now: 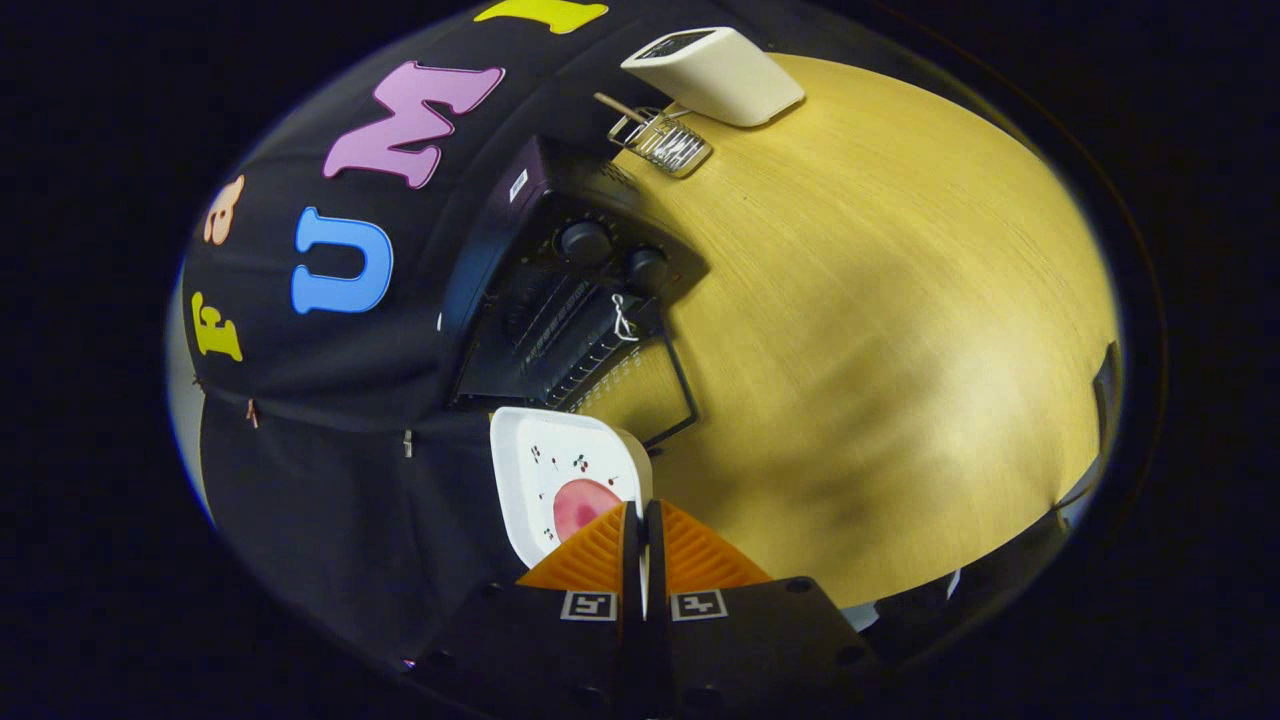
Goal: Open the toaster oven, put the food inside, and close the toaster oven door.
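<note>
The single fisheye view rides on the gripper, rolled sideways and raised above the wooden table, looking forward along its fingers. The white plate sits nearest, the toaster oven a little beyond, the booth wall behind.

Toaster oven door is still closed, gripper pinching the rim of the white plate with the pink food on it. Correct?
Not quite. In the gripper view the toaster oven door is already open, folded down onto the wooden table with the rack slots showing. The rest holds: the gripper is closed on the rim of the white plate, and the pink food lies on it.
</note>
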### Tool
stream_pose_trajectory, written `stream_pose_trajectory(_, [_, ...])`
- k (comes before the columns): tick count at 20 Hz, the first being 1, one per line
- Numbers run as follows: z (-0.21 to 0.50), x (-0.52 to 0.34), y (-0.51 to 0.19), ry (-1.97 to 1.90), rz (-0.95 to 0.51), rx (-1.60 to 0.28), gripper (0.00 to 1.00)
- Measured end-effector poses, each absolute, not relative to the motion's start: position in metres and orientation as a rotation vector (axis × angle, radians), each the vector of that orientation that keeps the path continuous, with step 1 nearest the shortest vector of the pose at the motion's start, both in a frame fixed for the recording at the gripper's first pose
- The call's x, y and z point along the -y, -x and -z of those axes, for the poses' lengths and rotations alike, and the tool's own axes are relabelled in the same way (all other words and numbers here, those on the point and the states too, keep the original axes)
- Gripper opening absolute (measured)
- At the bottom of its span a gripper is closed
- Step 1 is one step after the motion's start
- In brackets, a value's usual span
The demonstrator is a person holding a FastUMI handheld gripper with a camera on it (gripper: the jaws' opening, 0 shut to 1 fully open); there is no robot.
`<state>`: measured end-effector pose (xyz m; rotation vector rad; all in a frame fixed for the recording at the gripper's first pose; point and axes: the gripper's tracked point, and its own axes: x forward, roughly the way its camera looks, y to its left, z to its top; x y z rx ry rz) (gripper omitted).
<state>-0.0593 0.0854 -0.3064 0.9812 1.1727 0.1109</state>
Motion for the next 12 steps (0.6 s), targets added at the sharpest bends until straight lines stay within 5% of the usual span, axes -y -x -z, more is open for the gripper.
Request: stream_pose_trajectory(12, [0.346, -0.159, -0.012, -1.186, 0.237, -1.064, 0.05])
